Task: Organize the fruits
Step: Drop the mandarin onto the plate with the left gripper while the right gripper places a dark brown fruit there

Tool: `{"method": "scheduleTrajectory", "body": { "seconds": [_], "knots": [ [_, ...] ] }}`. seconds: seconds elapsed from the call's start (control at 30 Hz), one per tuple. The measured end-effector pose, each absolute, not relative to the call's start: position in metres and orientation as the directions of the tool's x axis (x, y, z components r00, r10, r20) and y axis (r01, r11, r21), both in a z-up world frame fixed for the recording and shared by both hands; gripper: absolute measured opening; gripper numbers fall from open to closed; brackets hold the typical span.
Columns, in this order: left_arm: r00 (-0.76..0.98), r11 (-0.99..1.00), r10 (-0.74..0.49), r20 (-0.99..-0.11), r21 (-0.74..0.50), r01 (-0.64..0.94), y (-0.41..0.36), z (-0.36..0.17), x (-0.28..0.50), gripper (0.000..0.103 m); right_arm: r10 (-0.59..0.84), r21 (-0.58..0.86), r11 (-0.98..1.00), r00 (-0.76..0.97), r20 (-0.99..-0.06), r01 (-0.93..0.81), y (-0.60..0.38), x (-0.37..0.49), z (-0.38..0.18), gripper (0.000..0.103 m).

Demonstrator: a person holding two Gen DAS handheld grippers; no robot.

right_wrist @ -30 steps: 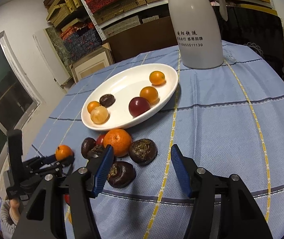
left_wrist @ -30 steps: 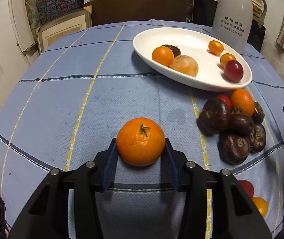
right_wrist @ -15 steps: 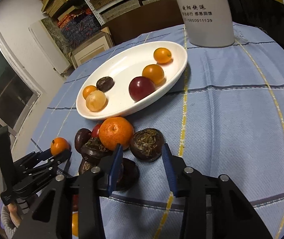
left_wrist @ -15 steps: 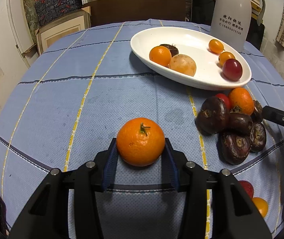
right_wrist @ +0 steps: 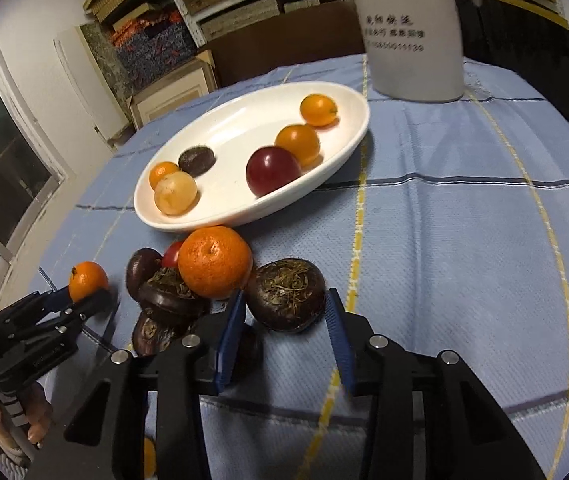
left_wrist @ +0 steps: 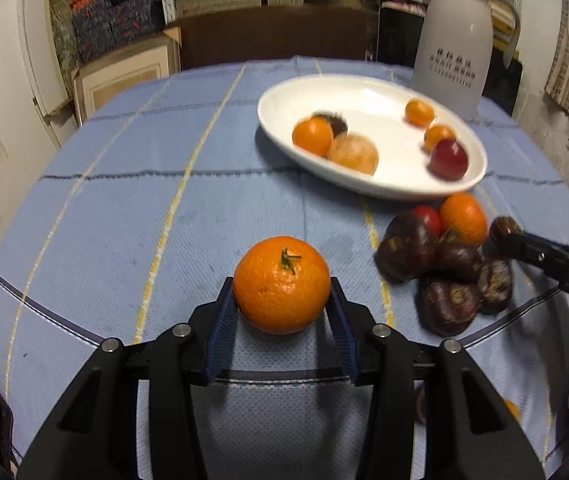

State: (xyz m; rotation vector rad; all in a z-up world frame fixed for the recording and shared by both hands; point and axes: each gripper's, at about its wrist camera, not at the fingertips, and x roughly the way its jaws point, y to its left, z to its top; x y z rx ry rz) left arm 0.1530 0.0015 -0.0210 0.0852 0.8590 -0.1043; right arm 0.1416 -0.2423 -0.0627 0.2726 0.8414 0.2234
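the right tongs have been closing in over the last second and are now straddling a dark chestnut, narrowly open, not yet gripping. the left tongs are still pinching the tangerine above the cloth, with the white plate waiting beyond.

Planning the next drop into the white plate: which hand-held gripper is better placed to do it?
Left. The left hand-held gripper is already shut on a tangerine; the right hand-held gripper is open around a dark water chestnut, not gripping.
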Motion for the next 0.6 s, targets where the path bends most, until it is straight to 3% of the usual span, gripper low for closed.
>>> {"method": "scheduleTrajectory", "body": {
  "seconds": [0.23, 0.43, 0.6],
  "knots": [
    [0.669, 0.989, -0.122, -0.733, -0.036, 0.141, 0.004, 0.009, 0.159, 0.044, 0.308, 0.358, 0.93, 0.723, -0.619, -0.089, -0.259, 0.118, -0.033, 0.042],
    [0.683, 0.989, -0.12, -0.721, -0.026, 0.146, -0.009, 0.044, 0.215, 0.044, 0.314, 0.325, 0.936, 0.726, -0.611, -0.131, -0.25, 0.154, 0.009, 0.042],
    [0.664, 0.988, -0.131, -0.736, -0.039, 0.151, -0.023, 0.042, 0.273, 0.044, 0.339, 0.31, 0.934, 0.716, -0.611, -0.178, -0.229, 0.196, 0.019, 0.042]
  ]
}}
